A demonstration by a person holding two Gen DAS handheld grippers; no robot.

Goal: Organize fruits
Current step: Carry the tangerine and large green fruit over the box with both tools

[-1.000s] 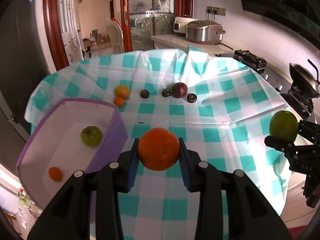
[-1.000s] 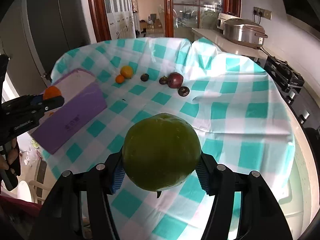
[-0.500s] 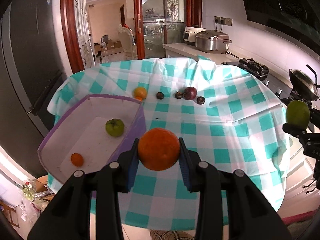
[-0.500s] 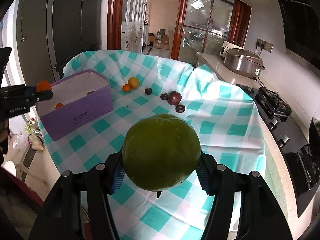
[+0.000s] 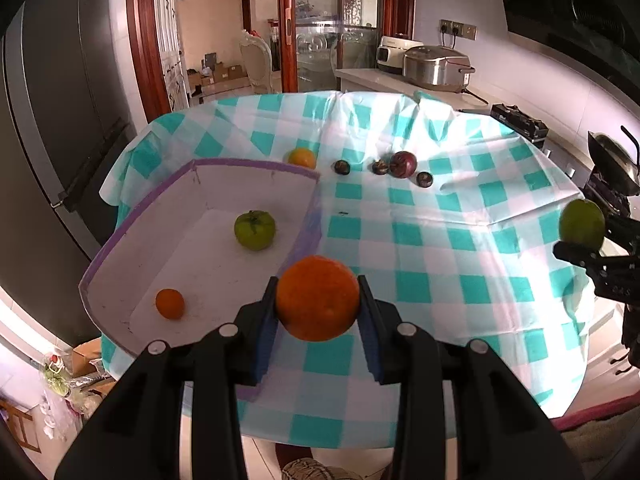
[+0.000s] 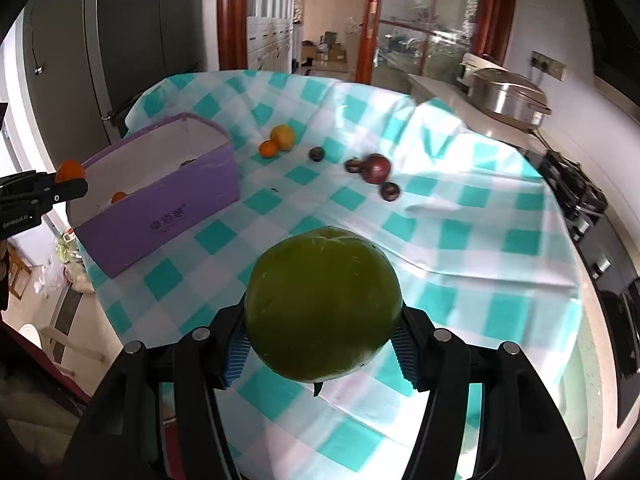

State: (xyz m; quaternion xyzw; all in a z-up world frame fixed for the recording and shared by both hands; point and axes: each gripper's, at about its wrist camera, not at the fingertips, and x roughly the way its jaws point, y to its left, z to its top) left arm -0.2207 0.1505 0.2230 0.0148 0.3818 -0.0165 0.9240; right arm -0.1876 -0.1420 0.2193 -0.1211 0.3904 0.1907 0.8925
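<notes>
Clamped in the left tongs (image 5: 318,308), an orange (image 5: 317,297) is held above the box (image 5: 120,236) wall; released early, it could roll off the desk (image 5: 440,248). A green fruit (image 6: 323,304) is gripped by the right tongs (image 6: 322,350).

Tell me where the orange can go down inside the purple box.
Bare floor lies between the green fruit and the small orange, and along the purple box's left wall. The far table strip is crowded: dark fruits and a yellow-orange fruit.
</notes>
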